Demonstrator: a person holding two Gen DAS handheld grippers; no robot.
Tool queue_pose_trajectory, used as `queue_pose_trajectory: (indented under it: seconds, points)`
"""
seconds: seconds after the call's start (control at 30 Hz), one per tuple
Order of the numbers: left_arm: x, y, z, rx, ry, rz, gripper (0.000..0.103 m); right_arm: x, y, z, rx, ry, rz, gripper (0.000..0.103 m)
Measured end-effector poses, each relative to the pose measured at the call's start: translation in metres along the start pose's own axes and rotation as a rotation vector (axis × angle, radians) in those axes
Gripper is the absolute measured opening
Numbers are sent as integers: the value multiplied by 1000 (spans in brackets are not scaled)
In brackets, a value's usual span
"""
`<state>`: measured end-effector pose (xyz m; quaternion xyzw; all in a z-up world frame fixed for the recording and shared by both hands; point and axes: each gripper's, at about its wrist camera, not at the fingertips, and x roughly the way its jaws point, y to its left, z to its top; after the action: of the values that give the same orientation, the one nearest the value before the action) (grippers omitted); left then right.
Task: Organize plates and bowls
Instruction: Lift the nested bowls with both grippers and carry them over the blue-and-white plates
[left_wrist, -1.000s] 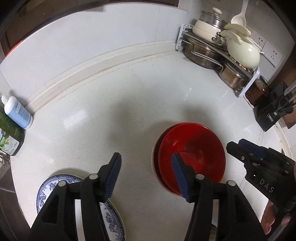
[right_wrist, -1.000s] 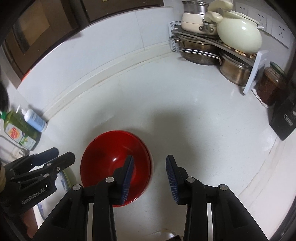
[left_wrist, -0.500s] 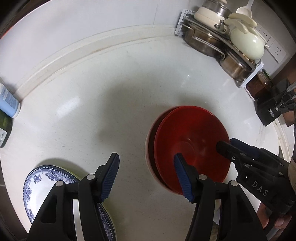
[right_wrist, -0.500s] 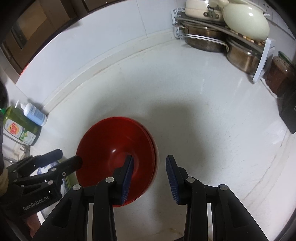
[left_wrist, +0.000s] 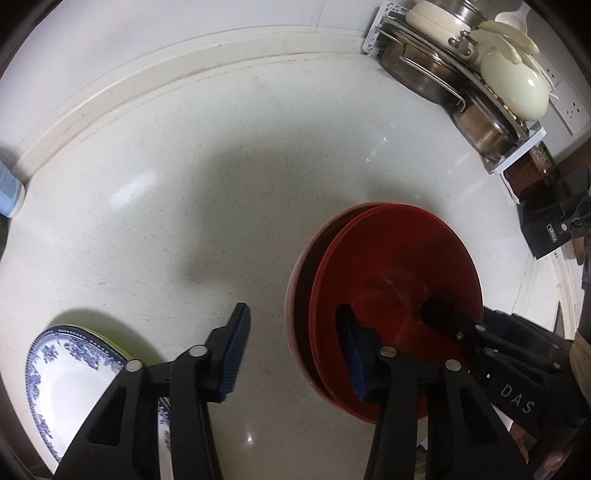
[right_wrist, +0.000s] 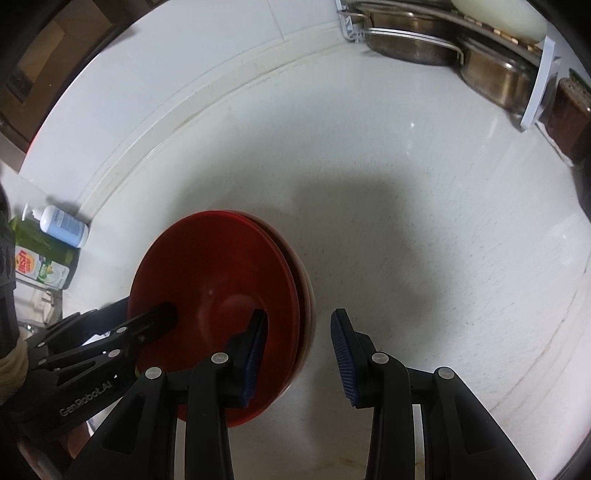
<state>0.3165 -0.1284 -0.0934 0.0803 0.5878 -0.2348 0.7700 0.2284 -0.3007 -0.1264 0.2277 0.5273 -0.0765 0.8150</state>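
Jaws straddle opposite rims of the red bowl (left_wrist: 399, 280) — left gripper (left_wrist: 291, 350) closing, right gripper (right_wrist: 297, 350) narrow, neither pressing.

A white speckled countertop (left_wrist: 229, 155) meets a white tiled wall (right_wrist: 207, 55); a pot rack (left_wrist: 461, 74) fills its far right corner.

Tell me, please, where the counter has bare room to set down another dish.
The widest bare stretch of counter runs from the red bowl stack back to the wall ledge. There is more between the stack and the pot rack. It is crowded at the blue-patterned plate, the bottles and the rack corner.
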Motion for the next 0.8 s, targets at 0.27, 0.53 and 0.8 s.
queue_pose_trajectory:
  seconds: [0.27,0.53,0.8]
  points:
    - [16,1,1,-50,77,-61,25,7,-1,4,-6,43,15,33]
    - [17,-2,1,-74,73,-40,25,10,2,7,-7,56,-3,27]
    - [15,4,-2,-100,71,-33,25,8,8,9,-20,60,-11,26]
